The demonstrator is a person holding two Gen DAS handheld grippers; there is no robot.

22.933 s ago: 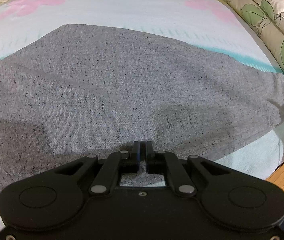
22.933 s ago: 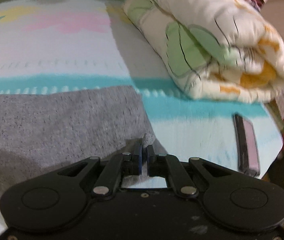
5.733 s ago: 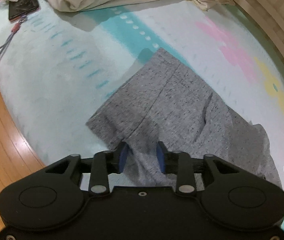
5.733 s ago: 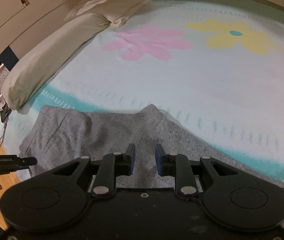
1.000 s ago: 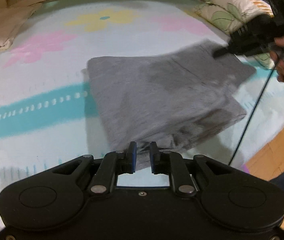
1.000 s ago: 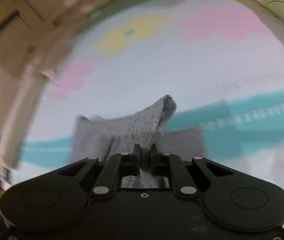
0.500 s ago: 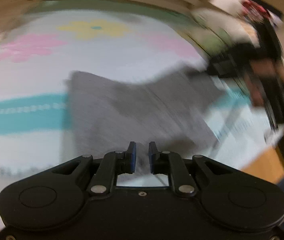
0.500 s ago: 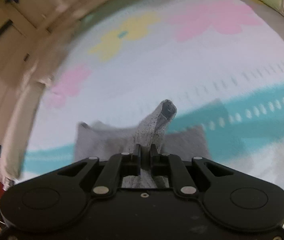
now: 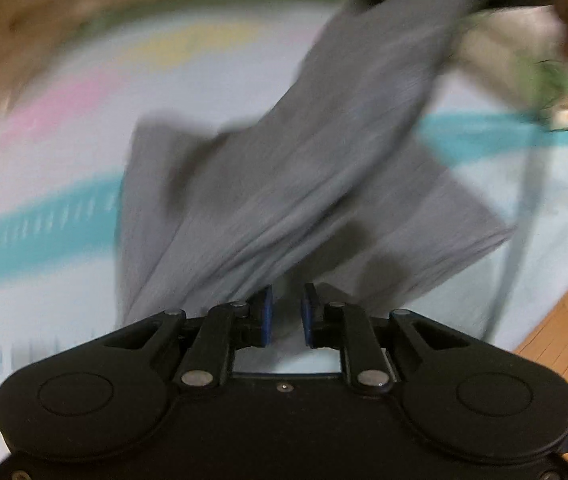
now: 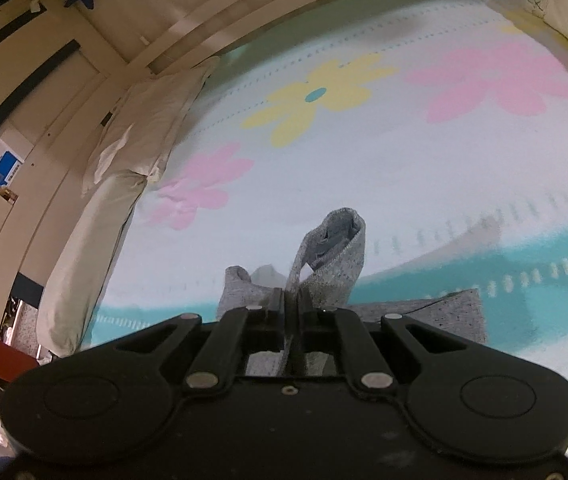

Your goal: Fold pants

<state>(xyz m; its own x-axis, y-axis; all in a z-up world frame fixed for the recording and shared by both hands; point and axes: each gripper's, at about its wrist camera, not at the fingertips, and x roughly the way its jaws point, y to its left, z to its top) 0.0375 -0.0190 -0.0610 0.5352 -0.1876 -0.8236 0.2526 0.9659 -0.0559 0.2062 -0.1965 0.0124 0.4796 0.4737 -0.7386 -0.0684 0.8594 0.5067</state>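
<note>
The flowered bed [image 10: 423, 184] carries the grey pants [image 9: 291, 184], one corner drawn up toward the right so a fold can be made. The right tool [image 10: 291, 308] is closing, pinching that raised cloth; the left tool [image 9: 285, 314] is opening, cloth between its fingers, contact blurred.

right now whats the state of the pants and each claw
pants: partly folded, one end lifted off the bed, the rest lying on it
left claw: opening, nothing gripped
right claw: closing tight, pinching a pants corner held in the air
</note>
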